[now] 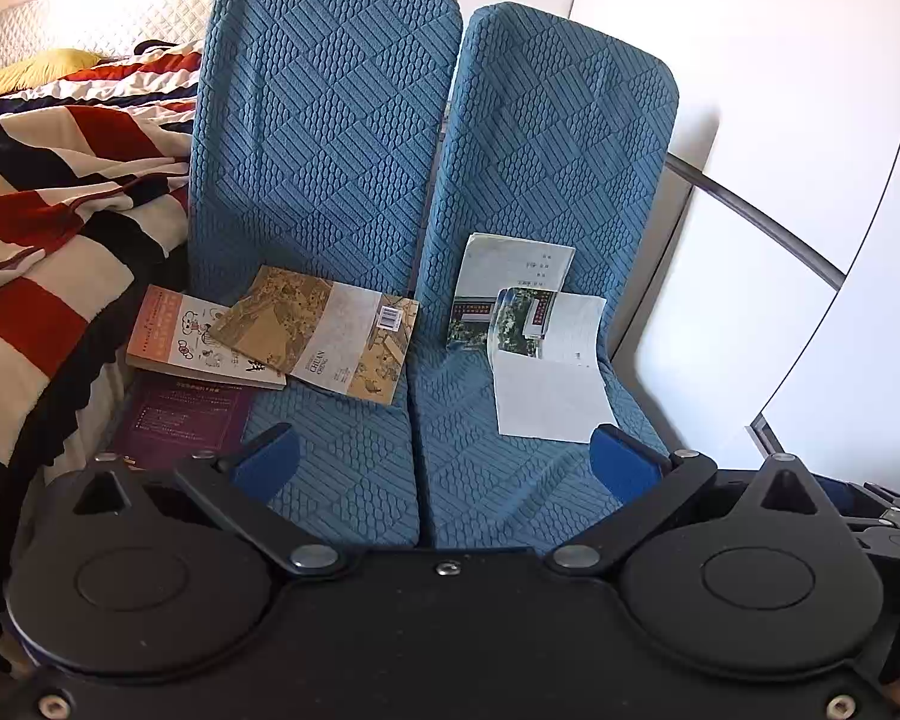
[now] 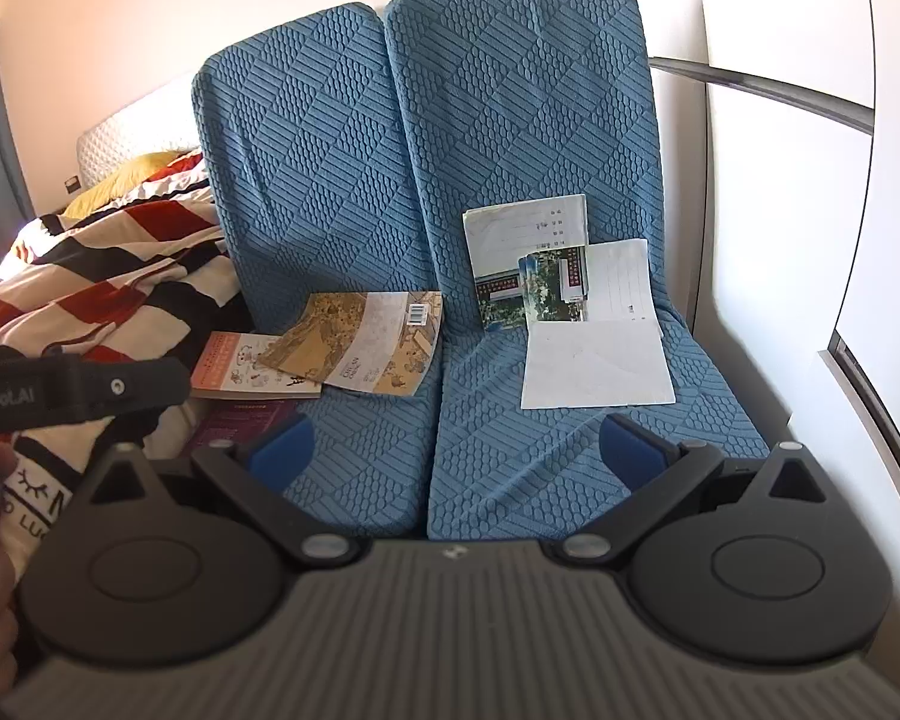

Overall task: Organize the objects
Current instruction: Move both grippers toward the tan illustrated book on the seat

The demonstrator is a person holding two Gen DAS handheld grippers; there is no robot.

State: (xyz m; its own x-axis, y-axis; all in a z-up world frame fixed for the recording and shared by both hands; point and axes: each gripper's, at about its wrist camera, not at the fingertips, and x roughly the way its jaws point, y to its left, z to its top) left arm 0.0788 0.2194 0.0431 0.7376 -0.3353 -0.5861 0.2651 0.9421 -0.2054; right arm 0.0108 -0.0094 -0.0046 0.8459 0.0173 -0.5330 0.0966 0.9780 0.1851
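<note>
Both grippers hang in front of the two blue quilted seat cushions [image 1: 342,468], with nothing grabbed. The left gripper [image 1: 447,456] has its blue-padded fingers [image 1: 267,465] spread wide, only bare seat fabric between them. Same for the right gripper [image 2: 459,450]: fingers [image 2: 633,450] fully apart and empty.

The stuff to sort sits higher in the frame than the fingertips. In the left wrist view, the tan illustrated paperback with a barcode [image 1: 324,336] lies mid-left on the left seat, overlapping the orange-and-white cartoon-cover book [image 1: 192,336]. Under that is a dark purple book [image 1: 183,414], just left of the left finger.

On the right seat, a white booklet with a photo strip [image 1: 504,282] leans against the backrest, and an open white pamphlet with a garden photo [image 1: 549,372] lies in front of it, its lower corner near the right finger tip, apart as far as I can tell.

A red, black and cream striped blanket [image 1: 48,228] fills the left edge.
</note>
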